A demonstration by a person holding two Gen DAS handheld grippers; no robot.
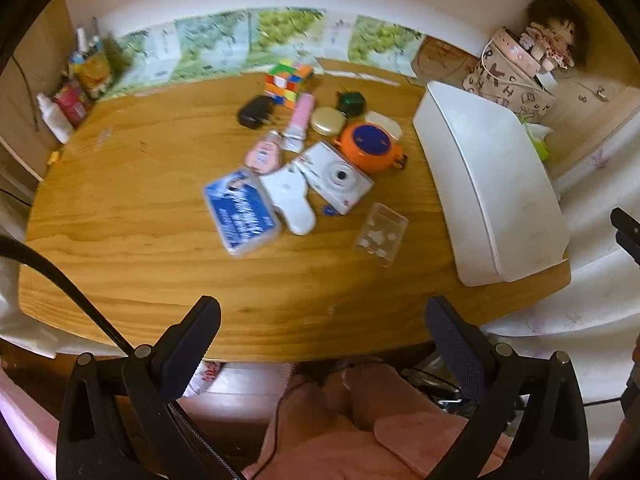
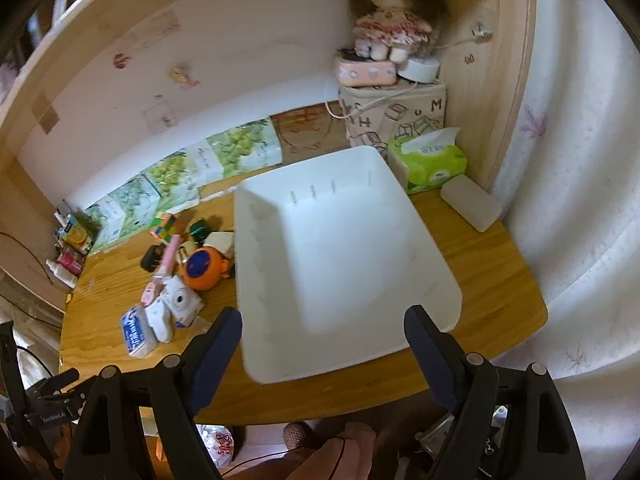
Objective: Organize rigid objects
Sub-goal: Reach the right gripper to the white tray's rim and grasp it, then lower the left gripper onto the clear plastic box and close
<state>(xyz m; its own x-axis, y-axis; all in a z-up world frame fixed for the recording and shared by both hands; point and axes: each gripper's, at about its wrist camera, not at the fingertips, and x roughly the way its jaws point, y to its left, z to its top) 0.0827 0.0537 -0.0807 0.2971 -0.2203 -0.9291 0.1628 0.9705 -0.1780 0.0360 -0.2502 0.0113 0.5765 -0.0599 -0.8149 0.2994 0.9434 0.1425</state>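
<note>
so both tools are spread wide with nothing between the fingers. left tool [image 1: 322,316] hangs over the near edge of the counter [image 1: 120,216], right tool [image 2: 322,328] sits just over the near rim of the white bin [image 2: 344,248], which has nothing in it. pile of small stuff sits mid-counter, left of the bin and well ahead of the left tool: white camera [image 1: 336,176], blue box [image 1: 242,214], orange round thing [image 1: 370,146], rubik's cube [image 1: 288,80], clear case [image 1: 382,234].
</note>
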